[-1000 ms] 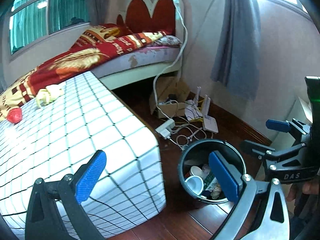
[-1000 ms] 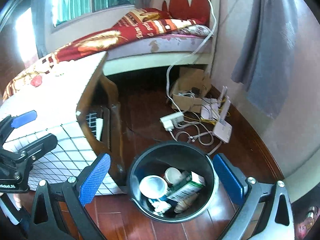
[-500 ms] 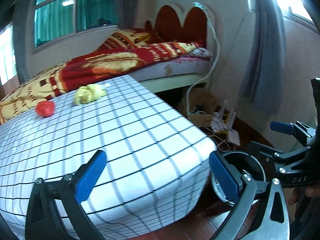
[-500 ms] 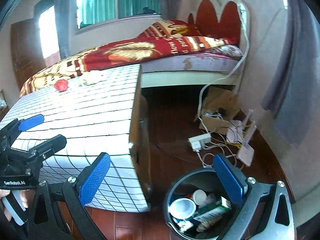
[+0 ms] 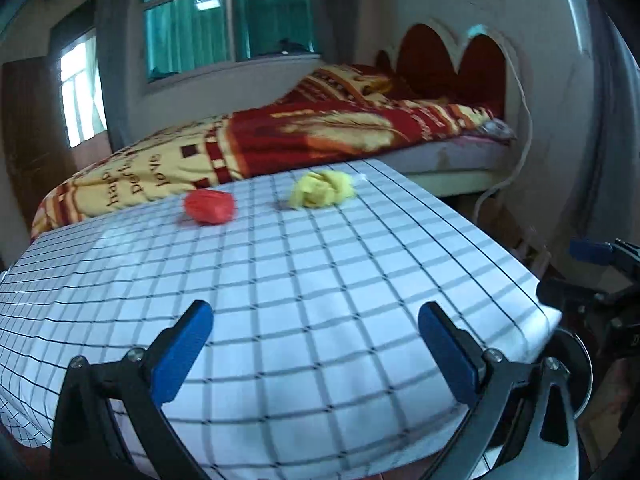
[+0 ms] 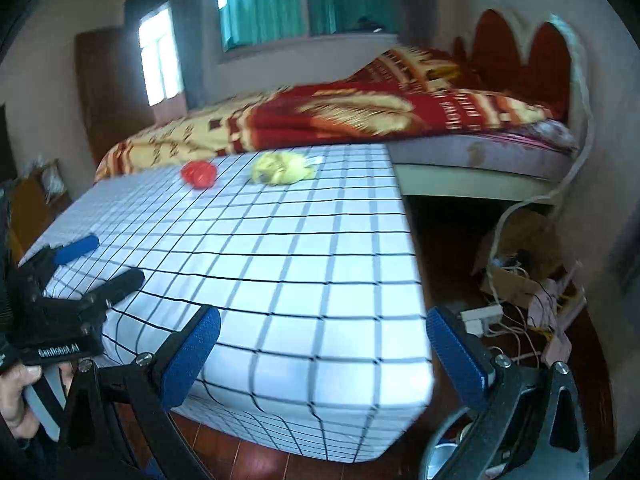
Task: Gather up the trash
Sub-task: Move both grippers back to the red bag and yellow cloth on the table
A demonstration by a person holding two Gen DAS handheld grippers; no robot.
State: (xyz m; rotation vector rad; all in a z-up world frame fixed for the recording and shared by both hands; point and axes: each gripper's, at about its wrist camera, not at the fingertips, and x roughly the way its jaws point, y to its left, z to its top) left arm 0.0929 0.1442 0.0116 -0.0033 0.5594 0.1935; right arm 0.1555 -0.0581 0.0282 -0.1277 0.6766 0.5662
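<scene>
A red crumpled scrap (image 5: 209,207) (image 6: 199,174) and a yellow crumpled scrap (image 5: 322,195) (image 6: 280,171) lie near the far edge of a table with a white checked cloth (image 5: 280,300) (image 6: 280,248). My left gripper (image 5: 316,350) hovers open over the table's near part, nothing between its blue pads. My right gripper (image 6: 324,354) is open and empty at the table's near right corner. Only a sliver of the black bin (image 6: 444,452) (image 5: 576,372) shows at the floor, lower right.
A bed with a red and yellow blanket (image 5: 300,136) stands just behind the table. Cables, a power strip (image 6: 480,316) and a cardboard box (image 6: 516,256) clutter the wooden floor on the right. A hand (image 6: 16,392) holds the left gripper's handle.
Both grippers have risen and swung left, from over the bin toward the tabletop. The bin has slid almost out of both views and the two scraps have come nearer. Both stay open.
</scene>
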